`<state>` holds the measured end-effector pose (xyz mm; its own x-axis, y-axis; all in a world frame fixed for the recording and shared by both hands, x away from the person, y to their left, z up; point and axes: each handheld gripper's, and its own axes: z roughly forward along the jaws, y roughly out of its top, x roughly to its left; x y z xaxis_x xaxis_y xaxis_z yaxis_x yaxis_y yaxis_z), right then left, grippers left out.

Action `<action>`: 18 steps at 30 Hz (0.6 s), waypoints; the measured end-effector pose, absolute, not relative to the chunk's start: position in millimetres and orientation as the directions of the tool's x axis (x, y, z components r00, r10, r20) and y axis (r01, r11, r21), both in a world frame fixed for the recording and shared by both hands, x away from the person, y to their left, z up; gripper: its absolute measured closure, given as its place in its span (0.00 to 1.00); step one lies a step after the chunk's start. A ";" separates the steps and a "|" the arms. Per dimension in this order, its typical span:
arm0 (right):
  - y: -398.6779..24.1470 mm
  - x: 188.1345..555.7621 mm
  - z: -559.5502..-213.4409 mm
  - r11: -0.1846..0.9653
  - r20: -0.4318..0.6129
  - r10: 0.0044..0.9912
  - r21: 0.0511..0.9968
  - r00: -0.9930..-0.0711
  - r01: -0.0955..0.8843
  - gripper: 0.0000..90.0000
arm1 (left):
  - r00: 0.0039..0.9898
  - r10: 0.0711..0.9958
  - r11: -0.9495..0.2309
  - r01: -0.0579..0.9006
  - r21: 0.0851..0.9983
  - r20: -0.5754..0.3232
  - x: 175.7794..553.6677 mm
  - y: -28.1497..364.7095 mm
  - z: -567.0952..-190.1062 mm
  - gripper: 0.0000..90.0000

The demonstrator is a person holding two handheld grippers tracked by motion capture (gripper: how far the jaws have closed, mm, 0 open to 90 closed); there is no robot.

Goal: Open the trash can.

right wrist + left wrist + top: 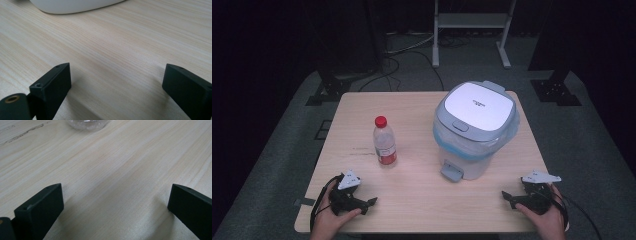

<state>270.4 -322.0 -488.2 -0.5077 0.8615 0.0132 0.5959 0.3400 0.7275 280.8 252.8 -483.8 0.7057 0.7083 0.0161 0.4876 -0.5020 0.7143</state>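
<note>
Two things sit ahead of me on the table [422,200], the pedal bin [474,130] and, left of the bin, the bottle [384,141], so I judge my left gripper [371,201] and right gripper [507,195], both spread wide and empty, should approach the bottle low and square.

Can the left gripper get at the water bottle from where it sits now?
Probably yes. The left gripper lies open at the near edge of the table, and the bottle stands upright just beyond it with bare wood between them. The bin stands off to the side.
</note>
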 end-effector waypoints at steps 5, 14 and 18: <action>-322.0 270.4 -488.2 0.340 0.013 0.861 0.728 -0.508 0.596 0.08 | 0.707 0.707 -0.503 0.487 0.714 0.016 280.9 252.8 -483.8 0.00; -324.0 268.6 -487.1 0.339 0.016 0.850 0.749 -0.527 0.570 0.27 | 0.709 0.705 -0.505 0.485 0.714 0.017 280.9 253.0 -483.7 0.00; -324.9 267.2 -486.6 0.347 0.015 0.838 0.758 -0.546 0.553 0.39 | 0.711 0.703 -0.505 0.485 0.715 0.015 280.9 253.0 -483.8 0.00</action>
